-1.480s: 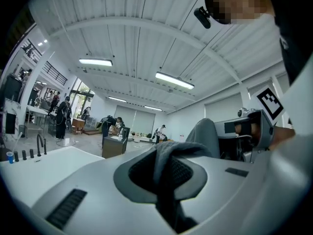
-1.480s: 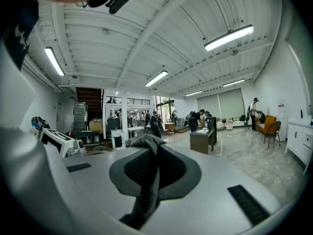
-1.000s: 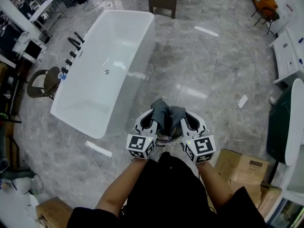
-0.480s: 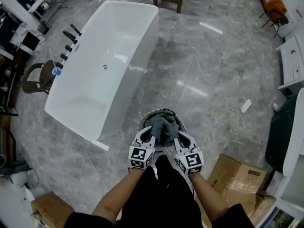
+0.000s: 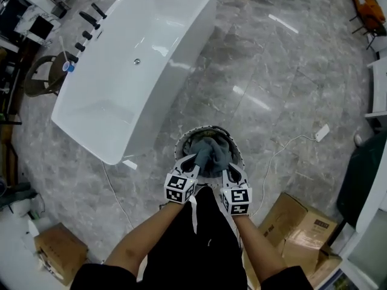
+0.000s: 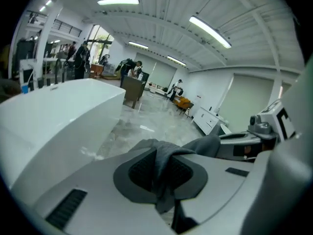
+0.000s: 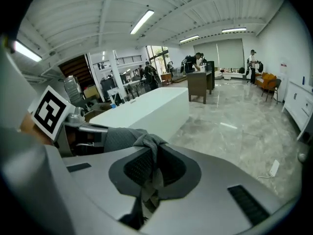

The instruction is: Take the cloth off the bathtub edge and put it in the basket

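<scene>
In the head view the left gripper (image 5: 193, 161) and right gripper (image 5: 226, 167) point down side by side over the round basket (image 5: 206, 128) on the floor (image 5: 272, 89), near a corner of the tub (image 5: 139, 53). The grey cloth (image 5: 211, 151) hangs bunched between them, inside the basket's rim as seen from above; whether it touches the bottom cannot be told. The tub edge is bare, so the lift looks done and the drop remains. In the left gripper view the jaws are pinched on a fold of cloth (image 6: 164, 163), which runs rightward to the right gripper (image 6: 266, 126); the basket is out of sight here. The fold is thin, so a jerk of the hand could pull it free early. In the right gripper view the jaws likewise clamp a twisted bit of cloth (image 7: 149, 148) that stretches left to the left gripper (image 7: 73, 129), with the tub (image 7: 156, 106) behind. The main risk is an uneven release: if one gripper lets go first, the cloth would likely swing on the other and drape over the rim or fall to the floor. Fabric could also snag on the ribbed pads (image 6: 142, 169) and lift back out as the hands rise. Neither gripper view shows the basket, so aim rests on the head view alone.
</scene>
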